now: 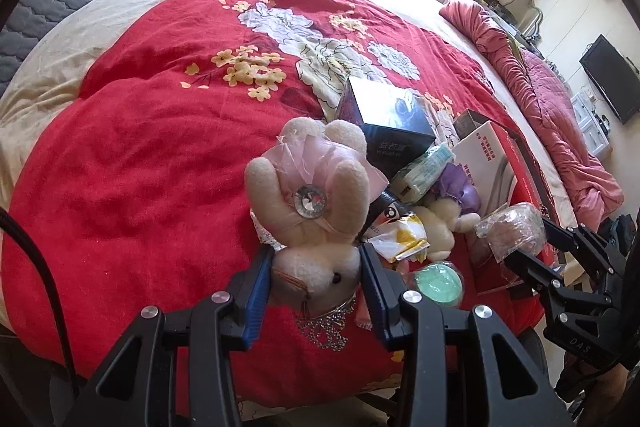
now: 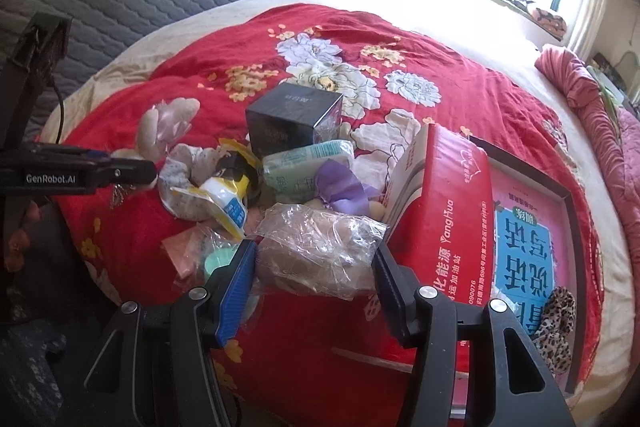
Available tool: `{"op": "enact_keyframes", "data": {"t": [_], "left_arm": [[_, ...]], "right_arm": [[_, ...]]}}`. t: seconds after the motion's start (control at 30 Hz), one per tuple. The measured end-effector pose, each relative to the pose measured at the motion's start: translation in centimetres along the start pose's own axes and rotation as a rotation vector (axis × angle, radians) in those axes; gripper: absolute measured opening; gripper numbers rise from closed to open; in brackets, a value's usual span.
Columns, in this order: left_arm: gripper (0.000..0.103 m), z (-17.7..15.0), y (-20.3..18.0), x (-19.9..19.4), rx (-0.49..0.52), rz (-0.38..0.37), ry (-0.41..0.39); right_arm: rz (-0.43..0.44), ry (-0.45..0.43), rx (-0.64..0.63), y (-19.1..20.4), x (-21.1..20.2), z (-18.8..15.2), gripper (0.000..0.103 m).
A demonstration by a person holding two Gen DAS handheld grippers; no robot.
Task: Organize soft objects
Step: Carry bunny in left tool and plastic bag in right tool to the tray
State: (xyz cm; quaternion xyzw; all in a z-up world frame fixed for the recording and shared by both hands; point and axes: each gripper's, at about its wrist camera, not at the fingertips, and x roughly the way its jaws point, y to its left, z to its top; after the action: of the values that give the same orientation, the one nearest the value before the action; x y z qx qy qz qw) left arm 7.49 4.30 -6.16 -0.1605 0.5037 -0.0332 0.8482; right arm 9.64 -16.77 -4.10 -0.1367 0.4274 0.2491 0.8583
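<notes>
The left tool [image 1: 316, 277] is gripping a cream plush rabbit [image 1: 310, 203] by its head, its blue pads pressing in on both sides, with the toy's body and pink bow rising away toward the far side. The rabbit is hanging just above the near edge of the red floral blanket [image 1: 160, 155] covering the bed, to the left of the clutter pile.

The right tool [image 2: 316, 267] is clamping a brownish soft item wrapped in crinkled clear plastic [image 2: 320, 247], its fingers closing on either side of the bundle. This bundle is sitting at the near end of the pile, just left of a red carton [image 2: 448, 211].

Beyond it, a purple ribbon [image 2: 344, 187], a pale green tissue pack [image 2: 308, 163] and a dark box [image 2: 296, 123] are crowding together, the box lying farthest. A yellow and white packet [image 2: 224, 203] is lying to the left, and a green round lid [image 2: 218, 259] is peeking out beside the right tool's left finger. A leopard-print scrunchie [image 2: 556, 323] is resting on a pink framed board [image 2: 528, 227] at the near right.
</notes>
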Motion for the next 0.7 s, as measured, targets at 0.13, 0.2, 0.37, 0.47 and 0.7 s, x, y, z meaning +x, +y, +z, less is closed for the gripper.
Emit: {"op": "enact_keyframes", "data": {"t": [0.13,0.2,0.37,0.47,0.7], "left_arm": [[0.043,0.4,-0.9,-1.3,0.025,0.003,-0.035],[0.043,0.6,-1.4,-2.3,0.038,0.006,-0.063],[0.043,1.0,-2.5,-5.2,0.058,0.01,-0.126],[0.043,1.4,-3.3,-6.8,0.067,0.005,-0.159],[0.043,2.2,-5.7,-9.5,0.099,-0.003,-0.212]], "right_arm": [[0.008,-0.049,0.031,-0.2,-1.7,0.6,0.059],[0.014,-0.079,0.038,-0.2,-2.6,1.1,0.059],[0.016,-0.156,0.043,0.2,-5.6,2.4,0.059],[0.019,-0.207,0.041,0.6,-7.5,3.2,0.059],[0.017,-0.296,0.052,0.3,-11.6,4.5,0.059]]}}
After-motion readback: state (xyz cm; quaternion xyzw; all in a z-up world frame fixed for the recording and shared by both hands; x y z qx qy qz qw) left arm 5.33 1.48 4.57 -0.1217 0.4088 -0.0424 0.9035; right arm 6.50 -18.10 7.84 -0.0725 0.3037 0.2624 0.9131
